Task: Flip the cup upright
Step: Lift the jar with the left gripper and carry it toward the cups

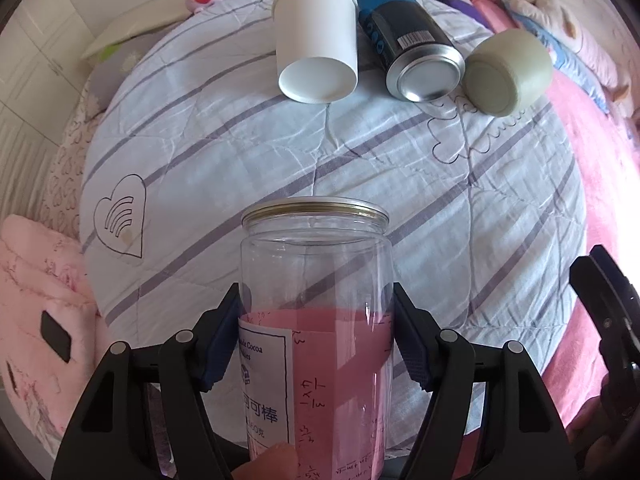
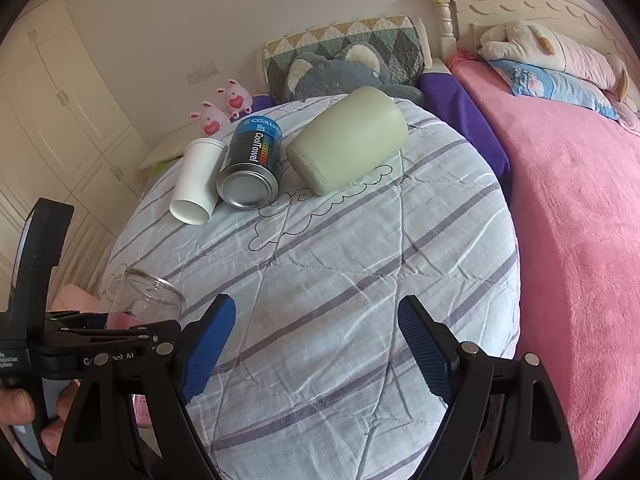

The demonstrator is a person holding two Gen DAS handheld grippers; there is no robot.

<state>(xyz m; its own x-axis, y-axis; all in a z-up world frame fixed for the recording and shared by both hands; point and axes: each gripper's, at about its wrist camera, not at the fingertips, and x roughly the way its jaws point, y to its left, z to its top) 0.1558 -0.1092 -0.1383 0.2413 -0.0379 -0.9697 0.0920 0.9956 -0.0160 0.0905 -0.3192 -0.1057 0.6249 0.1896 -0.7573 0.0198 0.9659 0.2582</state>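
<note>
Left gripper (image 1: 318, 336) clamped on the clear jar (image 1: 316, 300), pads pressed to both sides, jar upright with rim on top, low over the striped quilt (image 1: 240, 152). Right gripper (image 2: 316, 346) spread wide, gripping nothing, over the quilt. Further back, lying on their sides in a row: white cup (image 1: 316, 40), dark can (image 1: 412, 40), green cup (image 1: 506, 74).

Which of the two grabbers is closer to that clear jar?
Left. The left gripper is clamped around the clear jar, pads on both sides. The right gripper hangs open to the jar's right, over the striped quilt, holding nothing.
</note>
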